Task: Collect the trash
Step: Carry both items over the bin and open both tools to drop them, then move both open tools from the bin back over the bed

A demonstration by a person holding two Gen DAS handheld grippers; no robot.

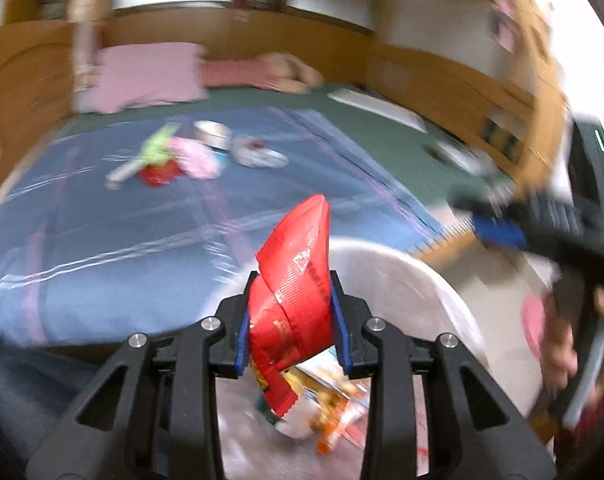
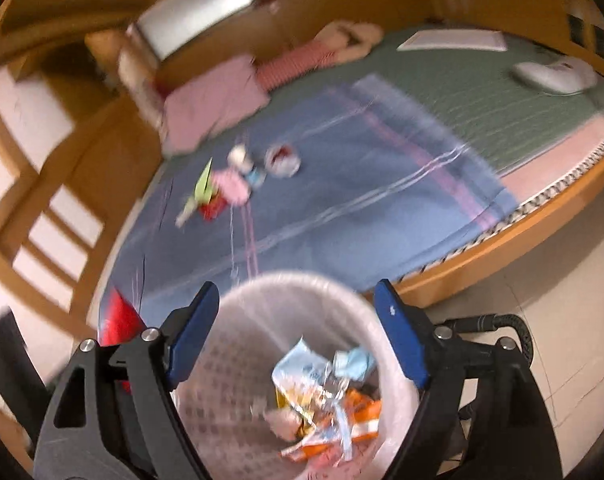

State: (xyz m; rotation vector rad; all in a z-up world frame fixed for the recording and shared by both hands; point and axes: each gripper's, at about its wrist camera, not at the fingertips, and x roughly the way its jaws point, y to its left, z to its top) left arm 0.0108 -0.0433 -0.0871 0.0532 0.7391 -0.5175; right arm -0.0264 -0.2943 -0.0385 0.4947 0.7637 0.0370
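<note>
My left gripper (image 1: 293, 280) is shut on a crumpled red snack wrapper (image 1: 298, 264) that sticks up between its blue pads, just beside the rim of a white waste bin (image 1: 422, 280). In the right wrist view the same wrapper (image 2: 118, 316) shows at the lower left. My right gripper (image 2: 296, 290) stands wide open over the bin (image 2: 230, 360), with nothing between its fingers. Several wrappers and packets (image 2: 326, 392) lie at the bottom of the bin. More litter (image 2: 230, 184) sits in a small heap on the blue blanket (image 2: 342, 220), with a white crumpled piece (image 2: 282, 160) beside it.
The bin stands on a pale tiled floor (image 2: 542, 340) against the wooden bed frame (image 2: 502, 256). A pink pillow (image 2: 214, 108), a striped cloth and a white device (image 2: 554, 74) lie on the bed farther back. A person's hand (image 1: 562, 344) is at the right edge.
</note>
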